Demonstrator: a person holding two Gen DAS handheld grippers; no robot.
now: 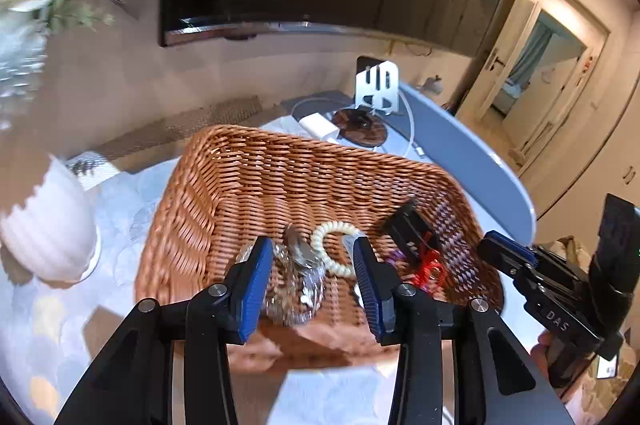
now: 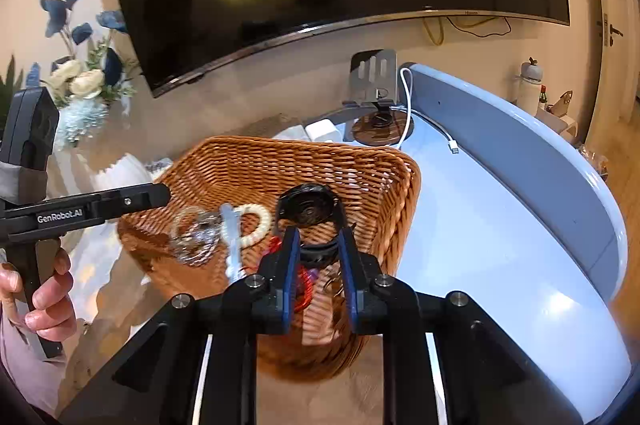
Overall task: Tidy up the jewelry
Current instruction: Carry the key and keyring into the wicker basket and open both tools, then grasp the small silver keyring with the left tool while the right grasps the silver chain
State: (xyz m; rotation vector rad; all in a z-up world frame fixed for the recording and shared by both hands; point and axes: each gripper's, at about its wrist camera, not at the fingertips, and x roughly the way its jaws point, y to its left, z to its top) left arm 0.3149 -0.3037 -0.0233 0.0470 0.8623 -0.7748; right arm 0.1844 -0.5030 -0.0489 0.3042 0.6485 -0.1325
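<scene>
Wicker basket (image 1: 248, 185) holds the jewelry: your left gripper (image 1: 312, 285), jaws wide and empty, straddles the crystal bracelet (image 1: 298, 281), with the cream bead bracelet (image 1: 332, 245) at one o'clock, while your right gripper (image 2: 318, 281), part-open, brackets the black watch (image 2: 308, 211) dead ahead.

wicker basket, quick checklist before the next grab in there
1. Left gripper open over the basket: ok.
2. Right gripper free of the black watch: cannot tell, the band lies between its fingers.
3. Cream bead bracelet in view: ok.
4. Sparkly crystal piece untangled from its neighbours: cannot tell, blurred.
5. Wicker basket fully on the table: not ok, its near side looks tipped up.
</scene>
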